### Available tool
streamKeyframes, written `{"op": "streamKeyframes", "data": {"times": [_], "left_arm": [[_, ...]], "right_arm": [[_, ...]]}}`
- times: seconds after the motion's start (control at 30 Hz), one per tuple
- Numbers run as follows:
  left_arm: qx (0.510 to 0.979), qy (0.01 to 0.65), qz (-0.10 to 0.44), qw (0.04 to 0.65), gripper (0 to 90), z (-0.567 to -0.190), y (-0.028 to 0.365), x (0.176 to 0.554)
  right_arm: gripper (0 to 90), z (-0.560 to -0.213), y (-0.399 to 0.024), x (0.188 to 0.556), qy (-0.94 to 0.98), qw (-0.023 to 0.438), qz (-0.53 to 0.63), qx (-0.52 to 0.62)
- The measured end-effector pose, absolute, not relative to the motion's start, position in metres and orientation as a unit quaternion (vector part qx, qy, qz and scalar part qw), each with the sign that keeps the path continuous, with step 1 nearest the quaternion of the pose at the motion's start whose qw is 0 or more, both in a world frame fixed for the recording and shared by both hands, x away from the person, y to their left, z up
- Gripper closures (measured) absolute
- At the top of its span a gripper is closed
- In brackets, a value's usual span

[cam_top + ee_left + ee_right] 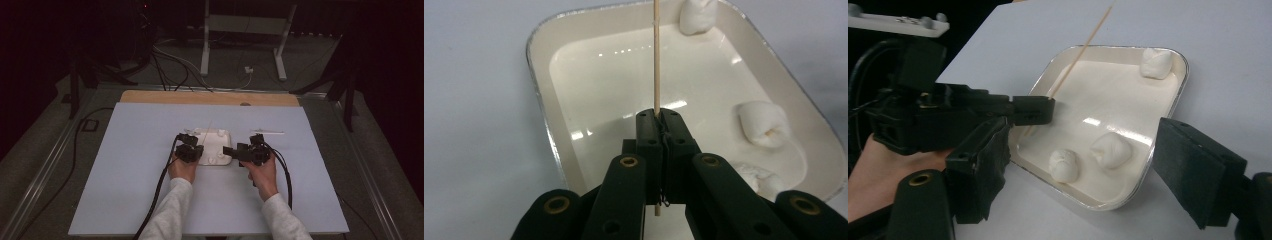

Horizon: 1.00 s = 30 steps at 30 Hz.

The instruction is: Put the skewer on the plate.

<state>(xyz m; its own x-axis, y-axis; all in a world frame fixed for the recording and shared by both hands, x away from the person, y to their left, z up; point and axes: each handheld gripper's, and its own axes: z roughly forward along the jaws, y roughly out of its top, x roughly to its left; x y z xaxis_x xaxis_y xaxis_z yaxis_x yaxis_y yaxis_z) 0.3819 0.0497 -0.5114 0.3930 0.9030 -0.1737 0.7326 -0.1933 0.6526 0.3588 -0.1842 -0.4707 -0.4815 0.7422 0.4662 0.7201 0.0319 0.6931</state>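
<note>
A white tray (224, 136) (544, 100) (1168, 107) lies mid-table and holds three marshmallows. In the right gripper view, two marshmallows (1064, 166) (1111, 149) sit close together near the tray's closer rim. The third marshmallow (1155, 62) rests in the far corner. My left gripper (192, 150) (659, 117) (1033, 110) is shut on a thin wooden skewer (656, 60) (1083, 47). The skewer points out over the tray, touching no marshmallow. My right gripper (230, 150) (1083, 170) hovers at the tray's right side, jaws open and empty, facing the two near marshmallows.
A pale sheet (125, 175) covers the table, with a wooden strip (210, 97) along its far edge. Black cables (160, 190) trail from both grippers toward the front edge. Beyond the table are floor cables and a white stand (205, 45).
</note>
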Motion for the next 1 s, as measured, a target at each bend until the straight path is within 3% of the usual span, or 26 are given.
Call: {"op": "streamKeyframes", "data": {"times": [0.3, 0.47, 0.67, 1.0], "left_arm": [[0.764, 0.544, 0.126, 0.323, 89.2, -0.512, 0.046, 0.380], [0.768, 0.541, 0.120, 0.321, 80.1, -0.508, 0.043, 0.372], [0.764, 0.533, 0.090, 0.352, 57.8, -0.503, 0.047, 0.365], [0.741, 0.502, 0.132, 0.426, 19.4, -0.476, 0.091, 0.345]], "right_arm": [[22.7, -0.472, -0.183, 0.357, 0.726, 0.020, 0.469, 0.503], [22.7, -0.473, -0.183, 0.355, 0.728, 0.022, 0.468, 0.501], [22.0, -0.473, -0.185, 0.353, 0.729, 0.023, 0.468, 0.500], [14.9, -0.472, -0.195, 0.346, 0.735, 0.051, 0.474, 0.482]]}}
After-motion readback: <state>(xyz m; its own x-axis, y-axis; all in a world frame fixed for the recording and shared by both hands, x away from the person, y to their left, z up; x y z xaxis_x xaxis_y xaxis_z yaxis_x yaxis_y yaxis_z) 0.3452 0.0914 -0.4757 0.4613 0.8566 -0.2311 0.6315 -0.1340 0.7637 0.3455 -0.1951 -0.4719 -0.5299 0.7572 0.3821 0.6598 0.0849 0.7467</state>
